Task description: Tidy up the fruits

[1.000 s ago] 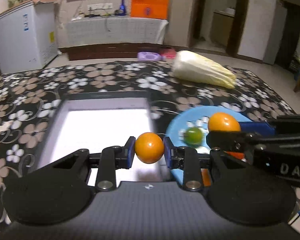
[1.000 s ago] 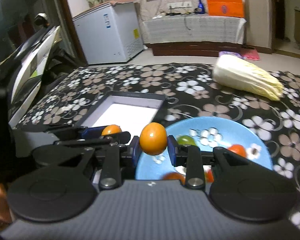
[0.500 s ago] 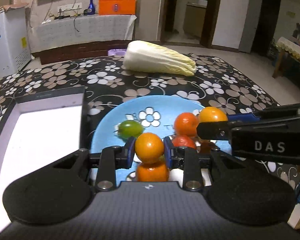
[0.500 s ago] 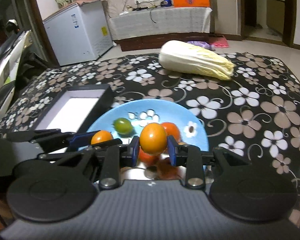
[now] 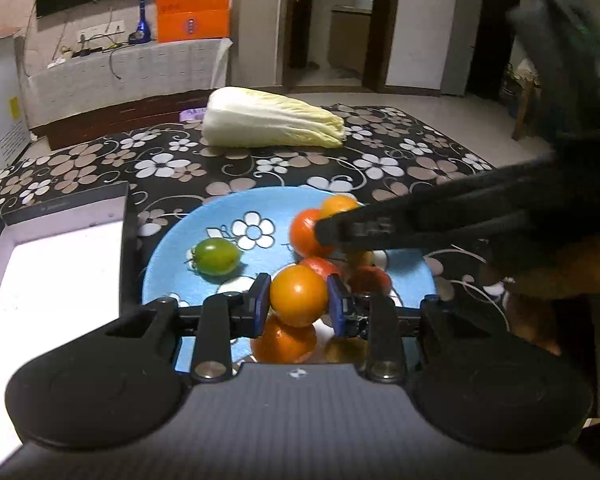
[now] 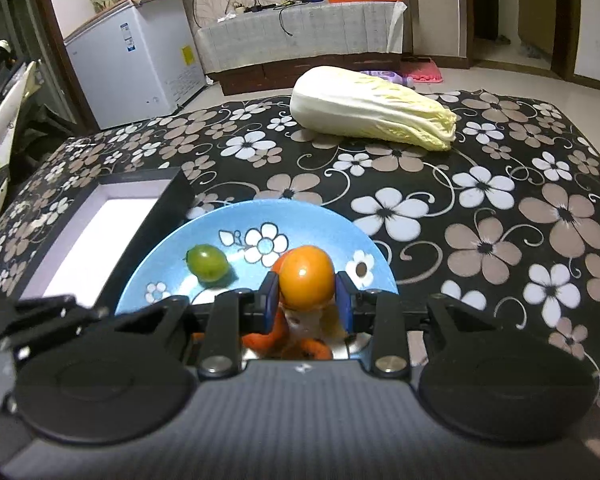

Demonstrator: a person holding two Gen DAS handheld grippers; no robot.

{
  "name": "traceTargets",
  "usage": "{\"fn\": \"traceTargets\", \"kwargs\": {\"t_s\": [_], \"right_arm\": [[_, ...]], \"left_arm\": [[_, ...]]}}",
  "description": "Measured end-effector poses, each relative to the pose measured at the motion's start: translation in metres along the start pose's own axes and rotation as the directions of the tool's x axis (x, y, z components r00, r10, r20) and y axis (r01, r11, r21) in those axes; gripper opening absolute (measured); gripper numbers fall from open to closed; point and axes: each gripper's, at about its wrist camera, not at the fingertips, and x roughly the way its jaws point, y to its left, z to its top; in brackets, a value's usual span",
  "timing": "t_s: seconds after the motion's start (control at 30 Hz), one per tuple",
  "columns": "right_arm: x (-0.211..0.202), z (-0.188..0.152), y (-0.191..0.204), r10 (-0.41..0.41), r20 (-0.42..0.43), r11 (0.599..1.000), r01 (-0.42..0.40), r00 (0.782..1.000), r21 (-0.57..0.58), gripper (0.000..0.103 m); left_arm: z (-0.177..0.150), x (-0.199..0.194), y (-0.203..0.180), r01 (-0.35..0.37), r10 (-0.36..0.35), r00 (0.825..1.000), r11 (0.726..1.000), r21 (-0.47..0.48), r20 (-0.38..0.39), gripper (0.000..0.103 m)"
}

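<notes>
Flowered black tablecloth (image 6: pixel 500 216) carries a round blue floral plate (image 6: pixel 340 224) beside a white-lined black box (image 5: pixel 126 240). Left gripper (image 5: pixel 299 304) and right gripper (image 6: pixel 306 296) each clench a small orange tomato directly above the plate's near edge, so release is straight down.

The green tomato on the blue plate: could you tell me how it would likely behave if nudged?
The green tomato is small, rounded and glossy, so it would probably roll and may slip from a loose grip. It lies free on the smooth blue plate, apart from the orange ones, so little would stop it.
</notes>
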Motion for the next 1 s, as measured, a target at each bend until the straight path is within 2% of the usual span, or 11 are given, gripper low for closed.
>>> {"fn": "traceTargets", "kwargs": {"t_s": [0.1, 0.13, 0.2, 0.23, 0.37, 0.57, 0.63, 0.67, 0.73, 0.9, 1.0], "right_arm": [[0.004, -0.001, 0.004, -0.006, -0.007, 1.0, 0.006, 1.0, -0.01, 0.037], [0.003, -0.001, 0.005, 0.005, 0.002, 1.0, -0.005, 1.0, -0.017, 0.039], [0.0, -0.002, 0.008, 0.027, 0.022, 0.999, -0.026, 0.999, -0.036, 0.048], [-0.002, -0.003, 0.009, 0.033, 0.032, 0.998, -0.032, 0.999, -0.046, 0.052], [-0.008, -0.004, 0.01, 0.038, 0.064, 0.998, -0.035, 0.997, -0.049, 0.052], [-0.037, -0.008, 0.007, 0.021, 0.119, 1.0, -0.022, 0.993, 0.003, 0.052], [-0.047, -0.011, 0.008, -0.001, 0.134, 1.0, 0.0, 0.991, 0.01, 0.056], [-0.052, -0.013, 0.008, -0.021, 0.145, 1.0, 0.018, 0.989, 0.022, 0.064], [-0.061, -0.017, 0.005, -0.058, 0.16, 0.997, 0.051, 0.985, 0.051, 0.074], [-0.084, -0.029, 0.0, -0.095, 0.173, 0.99, 0.074, 0.98, 0.123, 0.075], [-0.091, -0.036, -0.001, -0.136, 0.126, 0.981, 0.116, 0.983, 0.157, 0.076]], "left_arm": [[-0.003, 0.0, -0.004, -0.001, 0.001, 1.0, 1.0, 0.011, -0.01, 0.039], [-0.003, -0.001, -0.006, 0.003, -0.003, 1.0, 1.0, 0.017, -0.009, 0.044], [-0.006, -0.005, -0.011, 0.007, -0.008, 1.0, 0.999, 0.032, 0.004, 0.054], [-0.007, -0.008, -0.013, 0.005, -0.006, 1.0, 0.999, 0.04, 0.012, 0.062], [-0.009, -0.014, -0.021, -0.025, 0.023, 0.999, 0.997, 0.068, 0.024, 0.081], [-0.014, -0.033, -0.028, -0.079, 0.071, 0.994, 0.991, 0.108, 0.078, 0.101], [-0.016, -0.04, -0.03, -0.09, 0.079, 0.992, 0.988, 0.121, 0.098, 0.102], [-0.017, -0.043, -0.031, -0.096, 0.083, 0.991, 0.988, 0.125, 0.104, 0.102], [-0.018, -0.048, -0.034, -0.113, 0.099, 0.989, 0.985, 0.127, 0.112, 0.103], [-0.021, -0.059, -0.034, -0.113, 0.101, 0.989, 0.988, 0.109, 0.108, 0.103], [-0.024, -0.064, -0.034, -0.141, 0.131, 0.986, 0.985, 0.097, 0.099, 0.103]]}}
